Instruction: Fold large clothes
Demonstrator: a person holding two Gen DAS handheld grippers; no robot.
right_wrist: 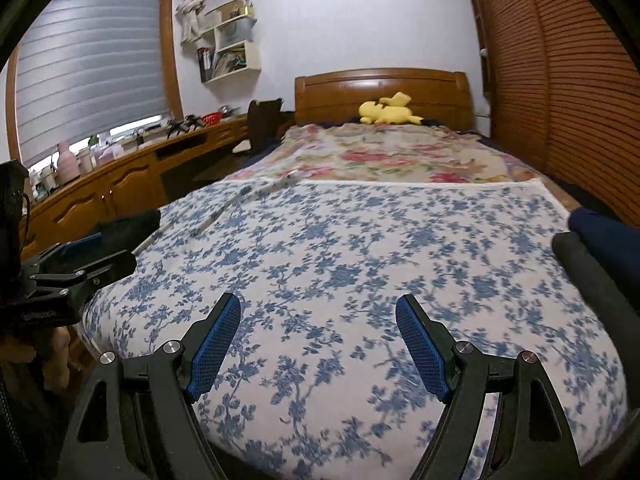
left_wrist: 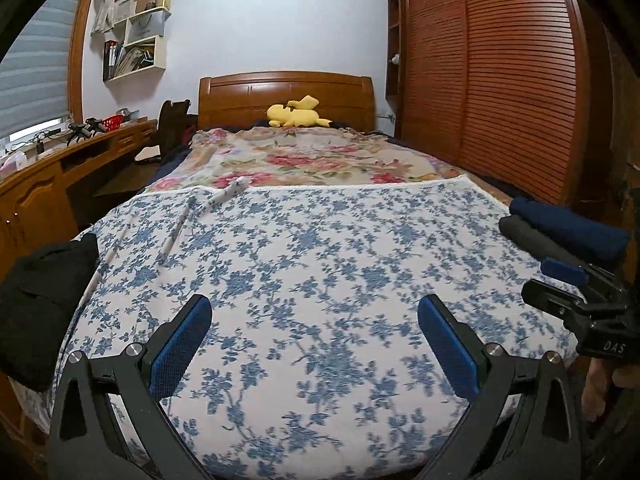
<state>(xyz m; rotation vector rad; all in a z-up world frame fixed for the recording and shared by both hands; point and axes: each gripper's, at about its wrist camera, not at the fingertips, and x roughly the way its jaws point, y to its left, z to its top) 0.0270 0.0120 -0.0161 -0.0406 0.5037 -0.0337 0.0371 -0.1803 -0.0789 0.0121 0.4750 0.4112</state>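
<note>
A crumpled black garment lies at the left edge of the bed's blue-flowered cover; it also shows in the right wrist view. A rolled dark grey garment and a rolled navy garment lie at the right edge; in the right wrist view the grey roll and navy roll are at far right. My left gripper is open and empty above the cover near the foot of the bed. My right gripper is open and empty beside it; it shows side-on in the left wrist view.
A white belt or strap lies across the cover's far left. A red-flowered blanket and yellow plush toy lie toward the headboard. A wooden desk runs along the left, a slatted wardrobe on the right.
</note>
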